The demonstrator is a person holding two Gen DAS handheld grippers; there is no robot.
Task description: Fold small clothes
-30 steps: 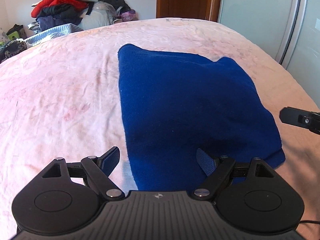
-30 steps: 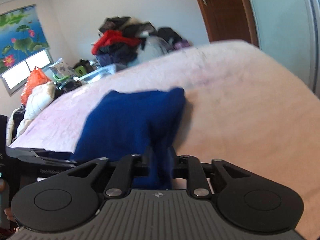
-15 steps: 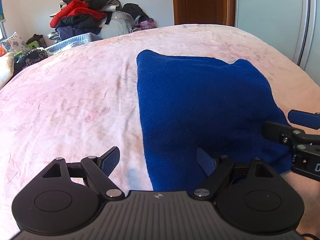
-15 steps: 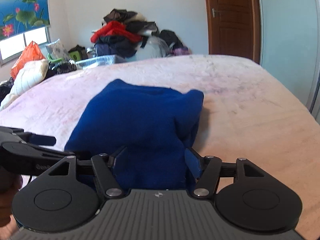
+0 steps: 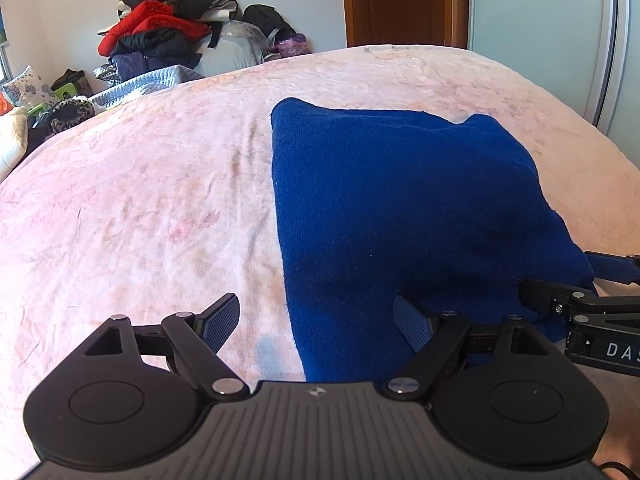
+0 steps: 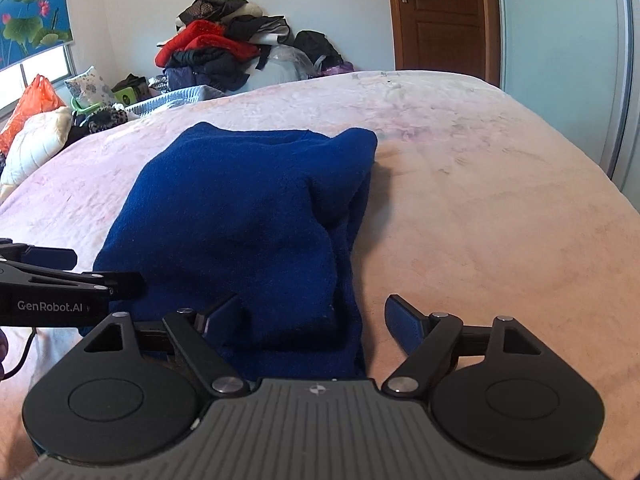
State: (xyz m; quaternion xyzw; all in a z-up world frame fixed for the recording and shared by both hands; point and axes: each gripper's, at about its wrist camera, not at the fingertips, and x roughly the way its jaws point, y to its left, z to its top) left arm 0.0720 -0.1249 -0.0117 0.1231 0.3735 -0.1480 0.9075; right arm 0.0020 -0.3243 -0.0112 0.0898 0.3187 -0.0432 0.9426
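A dark blue garment (image 5: 400, 208) lies folded in a rough rectangle on the pink bedspread (image 5: 140, 200); it also shows in the right wrist view (image 6: 248, 216). My left gripper (image 5: 316, 320) is open and empty, its jaws astride the garment's near left edge. My right gripper (image 6: 316, 320) is open and empty over the garment's near right edge, where layered folds show. The right gripper's fingers (image 5: 560, 300) reach in at the right of the left wrist view. The left gripper's fingers (image 6: 80, 280) show at the left of the right wrist view.
A pile of red, black and grey clothes (image 5: 168, 36) is heaped against the far wall. Pillows and an orange bag (image 6: 36, 96) sit at the far left by the window. A wooden door (image 6: 440, 16) and a pale wardrobe panel (image 6: 560, 40) stand at the right.
My right gripper let go of the garment's edge and opened wide. The garment now lies flat. Both grippers drew back slightly toward the near edge.
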